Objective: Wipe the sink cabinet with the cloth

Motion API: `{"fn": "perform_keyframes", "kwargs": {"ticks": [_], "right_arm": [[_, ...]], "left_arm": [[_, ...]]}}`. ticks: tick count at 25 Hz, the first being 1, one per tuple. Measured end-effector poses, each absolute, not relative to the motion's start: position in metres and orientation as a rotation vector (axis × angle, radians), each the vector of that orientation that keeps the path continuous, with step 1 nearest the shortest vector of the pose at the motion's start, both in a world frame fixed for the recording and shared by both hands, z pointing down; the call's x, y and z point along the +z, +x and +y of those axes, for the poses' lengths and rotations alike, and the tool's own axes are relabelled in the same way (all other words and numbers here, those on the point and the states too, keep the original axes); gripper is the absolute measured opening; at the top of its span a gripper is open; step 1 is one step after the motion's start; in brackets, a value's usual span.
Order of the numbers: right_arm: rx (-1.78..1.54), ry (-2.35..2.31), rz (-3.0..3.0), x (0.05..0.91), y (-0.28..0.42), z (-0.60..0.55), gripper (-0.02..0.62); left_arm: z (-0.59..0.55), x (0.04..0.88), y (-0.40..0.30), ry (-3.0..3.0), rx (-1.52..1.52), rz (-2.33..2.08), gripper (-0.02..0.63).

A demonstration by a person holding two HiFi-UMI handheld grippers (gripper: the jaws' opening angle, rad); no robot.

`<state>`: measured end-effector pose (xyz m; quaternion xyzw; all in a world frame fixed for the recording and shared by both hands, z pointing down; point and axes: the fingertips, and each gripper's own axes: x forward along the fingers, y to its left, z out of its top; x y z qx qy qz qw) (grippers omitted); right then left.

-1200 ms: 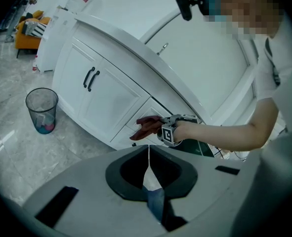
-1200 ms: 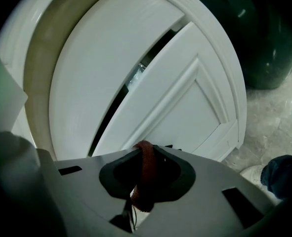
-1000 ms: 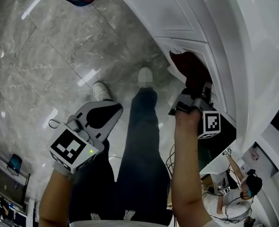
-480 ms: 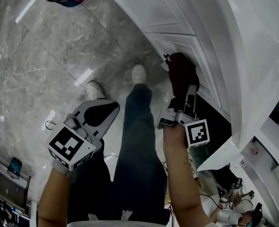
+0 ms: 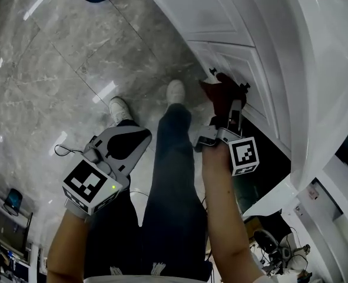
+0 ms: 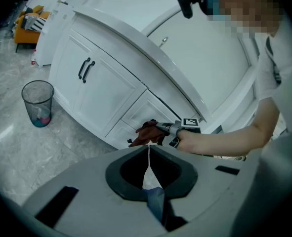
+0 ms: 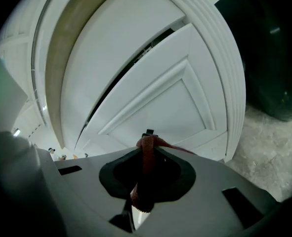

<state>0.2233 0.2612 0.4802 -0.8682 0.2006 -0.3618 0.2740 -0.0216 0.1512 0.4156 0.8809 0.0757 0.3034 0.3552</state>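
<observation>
Dark red cloth [image 5: 219, 93], pinched in the right gripper [image 5: 235, 108], lies against the white sink cabinet [image 5: 238, 58] door; wiping seems under way. Left gripper [image 5: 132, 143] hangs closed, empty. Next likely calls for sweeping across the panel.

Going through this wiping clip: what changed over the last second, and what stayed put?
The right gripper, shut on the dark red cloth, dragged the cloth a little leftward in the head view across the white cabinet door. Nothing was grasped or released. The left gripper stayed shut and empty, held low by the person's left leg.
</observation>
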Motion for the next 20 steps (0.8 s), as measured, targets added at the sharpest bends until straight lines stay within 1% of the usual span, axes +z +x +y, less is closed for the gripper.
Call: {"fn": "perform_keyframes", "kwargs": {"ticks": [7,13,20], "right_arm": [[-1.008,-2.331,0.545,0.495,0.243,0.252,0.049],[-1.052,-2.345,0.520,0.521,0.251,0.255,0.048],[-0.983,-2.388,0.543,0.541,0.266,0.260,0.049]], "left_arm": [[0.164,0.425,-0.024,2.258,0.789,0.182,0.012],[0.161,0.421,-0.008,2.229,0.744,0.151,0.012],[0.155,0.430,-0.011,2.235,0.762,0.127,0.012]]}}
